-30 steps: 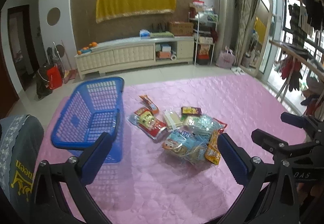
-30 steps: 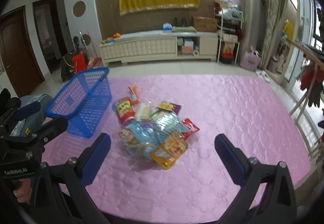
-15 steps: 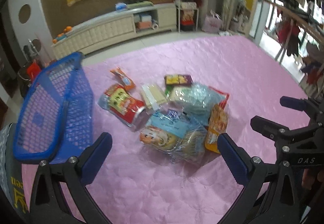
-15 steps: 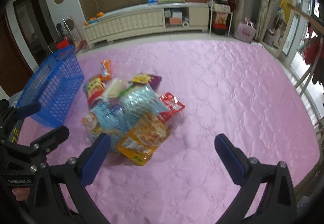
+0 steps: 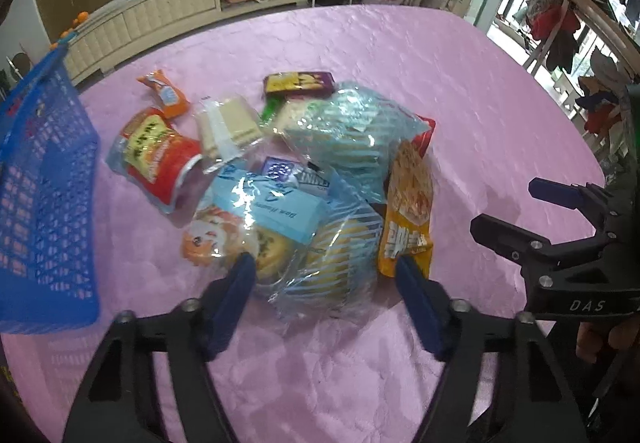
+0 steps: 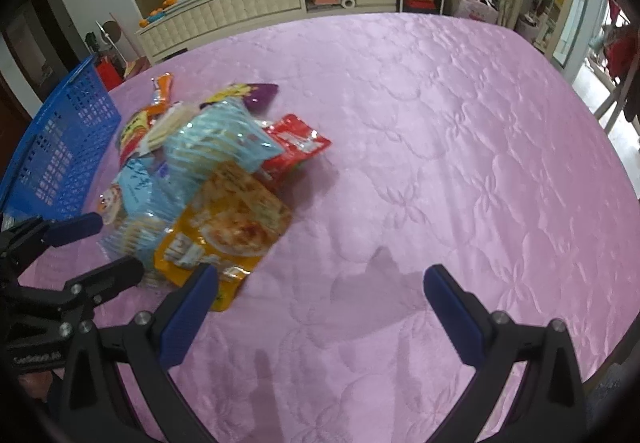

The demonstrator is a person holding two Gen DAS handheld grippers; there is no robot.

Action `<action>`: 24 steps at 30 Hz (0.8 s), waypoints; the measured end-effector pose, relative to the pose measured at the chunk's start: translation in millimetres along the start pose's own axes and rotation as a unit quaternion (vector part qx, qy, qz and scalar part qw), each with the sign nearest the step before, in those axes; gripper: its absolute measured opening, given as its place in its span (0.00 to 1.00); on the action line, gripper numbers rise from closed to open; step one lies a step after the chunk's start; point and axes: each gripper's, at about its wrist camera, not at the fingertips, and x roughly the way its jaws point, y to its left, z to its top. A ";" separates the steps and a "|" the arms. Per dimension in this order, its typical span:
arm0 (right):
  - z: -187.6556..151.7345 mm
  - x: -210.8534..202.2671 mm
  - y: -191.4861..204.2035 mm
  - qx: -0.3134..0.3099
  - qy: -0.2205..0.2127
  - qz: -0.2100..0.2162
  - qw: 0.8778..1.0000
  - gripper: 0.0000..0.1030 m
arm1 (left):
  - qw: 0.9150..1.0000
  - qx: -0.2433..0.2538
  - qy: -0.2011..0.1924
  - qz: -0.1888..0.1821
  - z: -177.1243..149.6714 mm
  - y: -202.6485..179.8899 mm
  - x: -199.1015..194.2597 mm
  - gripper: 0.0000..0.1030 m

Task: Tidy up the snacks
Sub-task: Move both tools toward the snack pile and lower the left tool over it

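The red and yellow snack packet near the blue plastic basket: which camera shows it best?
The left wrist view. There the red and yellow snack packet lies almost fully visible on the pink quilted cloth, beside the blue plastic basket. In the right wrist view, only a strip of it shows behind other packets.

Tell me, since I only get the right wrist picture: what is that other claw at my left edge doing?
Observer: The left claw is open, with a pad on each side of a clear striped bag at the near edge of the pile.
Operator: What's in the bag?
Observer: Round yellow cakes. In your view the orange packet covers them.
Operator: Anything else I'm missing?
Observer: A clear packet of pale wafers lies flat beside a red and yellow packet.
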 end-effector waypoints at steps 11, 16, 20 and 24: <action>-2.1 0.9 -5.4 0.012 0.005 0.009 1.000 1.00 | 1.000 0.007 -0.008 -0.015 -4.2 -6.4 -5.2 0.22; 2.2 0.6 -2.4 0.030 0.013 0.030 0.999 1.00 | 0.999 -0.016 -0.014 -0.025 -8.1 -0.9 -9.3 0.17; 9.9 7.6 2.3 0.058 0.030 0.063 0.996 1.00 | 0.998 -0.046 -0.024 -0.027 -12.6 11.4 -15.1 0.16; 14.2 23.8 10.1 0.088 0.067 0.090 0.990 1.00 | 0.997 -0.068 -0.033 -0.032 -18.7 25.9 -23.2 0.16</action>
